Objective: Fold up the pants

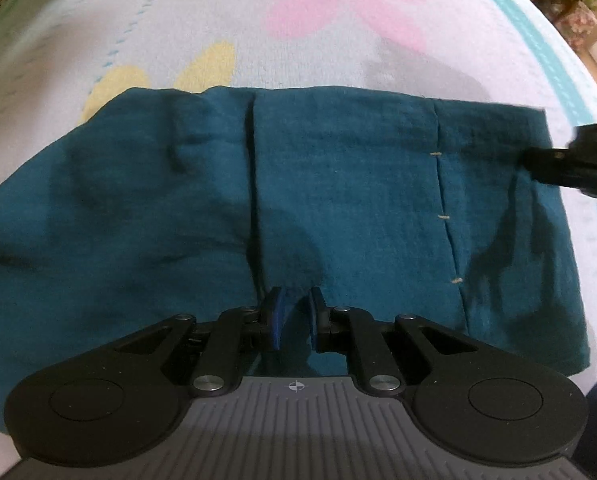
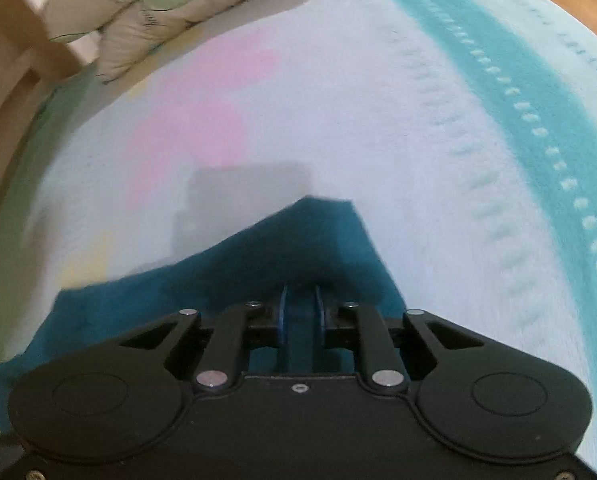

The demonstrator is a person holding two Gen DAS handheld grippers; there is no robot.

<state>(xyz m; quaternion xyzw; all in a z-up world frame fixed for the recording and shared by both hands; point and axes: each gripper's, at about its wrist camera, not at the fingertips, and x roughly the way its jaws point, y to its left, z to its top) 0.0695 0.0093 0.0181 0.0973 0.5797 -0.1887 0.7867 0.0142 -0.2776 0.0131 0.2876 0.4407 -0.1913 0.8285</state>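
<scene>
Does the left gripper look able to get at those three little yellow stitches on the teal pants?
Probably yes. The stitches lie bare on top of the pants, just right of the left gripper, with nothing between. The right gripper sits farther right.

Pants lie spread flat on a bedspread, w/ left gripper at their near edge, mid-width. Right gripper sits over the pants' far-right corner; pillows lie beyond, upper left.

No readable text, label or number anywhere.
</scene>
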